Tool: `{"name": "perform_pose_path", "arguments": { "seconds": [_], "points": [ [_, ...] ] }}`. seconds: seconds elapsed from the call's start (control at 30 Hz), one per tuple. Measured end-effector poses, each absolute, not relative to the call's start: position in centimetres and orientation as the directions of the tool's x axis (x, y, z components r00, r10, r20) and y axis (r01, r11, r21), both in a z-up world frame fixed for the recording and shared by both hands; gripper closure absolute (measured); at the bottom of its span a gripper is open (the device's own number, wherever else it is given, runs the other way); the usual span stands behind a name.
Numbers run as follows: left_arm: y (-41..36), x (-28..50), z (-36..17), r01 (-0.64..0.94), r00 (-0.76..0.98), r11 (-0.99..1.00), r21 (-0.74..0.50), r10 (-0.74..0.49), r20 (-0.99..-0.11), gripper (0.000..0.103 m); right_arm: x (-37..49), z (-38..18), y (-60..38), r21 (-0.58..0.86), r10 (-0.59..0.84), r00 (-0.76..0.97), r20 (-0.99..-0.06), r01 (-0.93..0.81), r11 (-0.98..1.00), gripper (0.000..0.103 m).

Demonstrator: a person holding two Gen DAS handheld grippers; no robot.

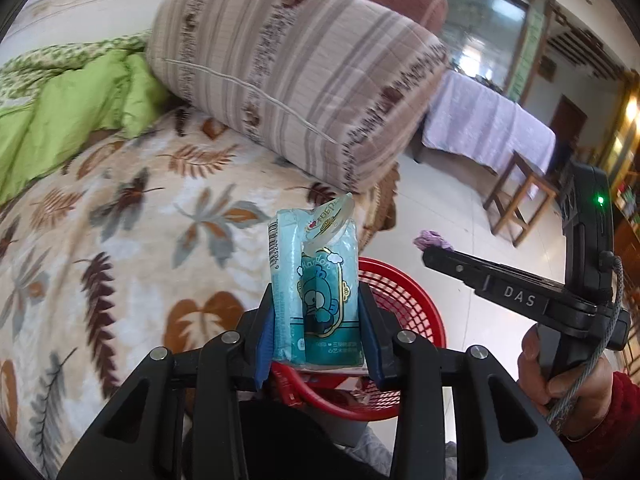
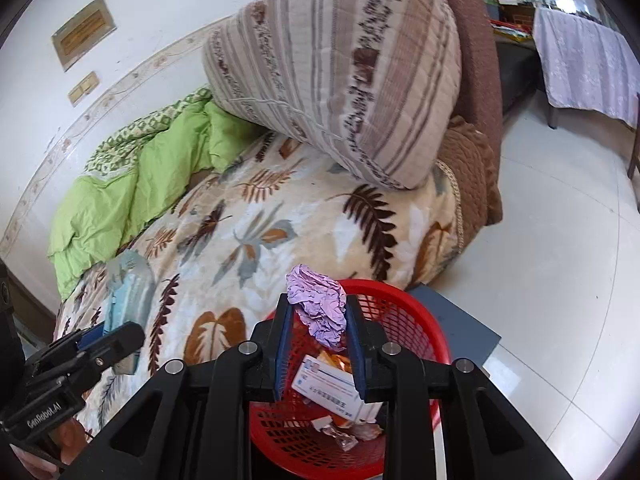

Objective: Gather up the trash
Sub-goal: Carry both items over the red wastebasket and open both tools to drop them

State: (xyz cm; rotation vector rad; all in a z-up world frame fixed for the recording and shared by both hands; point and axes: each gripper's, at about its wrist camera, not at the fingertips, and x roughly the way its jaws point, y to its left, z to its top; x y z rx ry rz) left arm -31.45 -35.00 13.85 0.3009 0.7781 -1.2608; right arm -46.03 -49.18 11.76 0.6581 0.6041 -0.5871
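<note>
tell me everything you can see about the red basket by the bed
The red basket is round, of what looks like plastic mesh with a solid rim, standing upright on the floor against the bed. It already holds a white box and some wrappers. The right gripper holds crumpled purple paper above it, and the left gripper holds a blue tissue pack over its rim.

- Teal tissue pack (image 1: pixel 314 296) — soft plastic, cartoon character on the front, barcode down one side; upright, its clear top flap peeled up, pinched between the pads of the left tool (image 1: pixel 318 320) above the basket rim.
- Crumpled lilac paper wad (image 2: pixel 320 306) — wrinkled, held between the pads of the right tool (image 2: pixel 318 336) over the basket.
- Red mesh basket (image 2: pixel 404 320) — round, on the floor beside the bed; inside lie a white-and-blue box (image 2: pixel 332 390) and small wrappers (image 2: pixel 344 434).
</note>
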Motion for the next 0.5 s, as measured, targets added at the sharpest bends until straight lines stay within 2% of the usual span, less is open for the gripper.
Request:
{"name": "perform_pose_path", "arguments": {
  "seconds": [0.07, 0.1, 0.13, 0.17, 0.27, 0.33, 0.4, 0.47, 0.5],
  "points": [
    [-35.9, -31.9, 13.3, 0.935, 0.065, 0.283, -0.212, -0.728, -0.683, 0.063, -46.4, 11.1, -49.6, 0.369, -0.307, 0.652, -0.693, 0.686, 0.627, 0.071],
    [-36.2, -32.1, 12.9, 0.936, 0.055, 0.278, -0.216, -0.722, -0.69, 0.055, -46.6, 10.8, -49.8, 0.366, -0.303, 0.64, -0.707, 0.696, 0.618, 0.065],
    [-36.3, -32.2, 12.8, 0.935, 0.05, 0.278, -0.22, -0.719, -0.693, 0.048, -46.8, 10.6, -50.0, 0.364, -0.302, 0.628, -0.718, 0.707, 0.606, 0.053],
    [-36.2, -32.2, 12.7, 0.935, 0.048, 0.276, -0.225, -0.722, -0.69, 0.047, -47.1, 10.4, -50.1, 0.361, -0.307, 0.621, -0.721, 0.715, 0.598, 0.047],
    [-35.5, -32.0, 12.9, 0.935, 0.05, 0.276, -0.224, -0.726, -0.686, 0.045, -47.6, 10.4, -50.1, 0.356, -0.316, 0.618, -0.72, 0.72, 0.596, 0.047],
    [-34.9, -31.8, 13.4, 0.932, 0.061, 0.285, -0.226, -0.735, -0.675, 0.039, -47.6, 10.8, -49.7, 0.341, -0.335, 0.607, -0.72, 0.731, 0.592, 0.047],
    [-33.9, -31.4, 14.0, 0.93, 0.086, 0.297, -0.216, -0.748, -0.658, 0.032, -47.4, 11.4, -49.1, 0.305, -0.37, 0.586, -0.721, 0.747, 0.59, 0.04],
    [-32.3, -31.1, 14.7, 0.927, 0.135, 0.322, -0.191, -0.763, -0.633, 0.023, -47.0, 12.4, -48.0, 0.239, -0.436, 0.551, -0.712, 0.774, 0.587, 0.026],
    [-31.6, -30.8, 15.1, 0.924, 0.16, 0.337, -0.18, -0.769, -0.619, 0.018, -46.8, 13.0, -47.0, 0.194, -0.48, 0.527, -0.702, 0.789, 0.582, 0.025]
  ]
}}
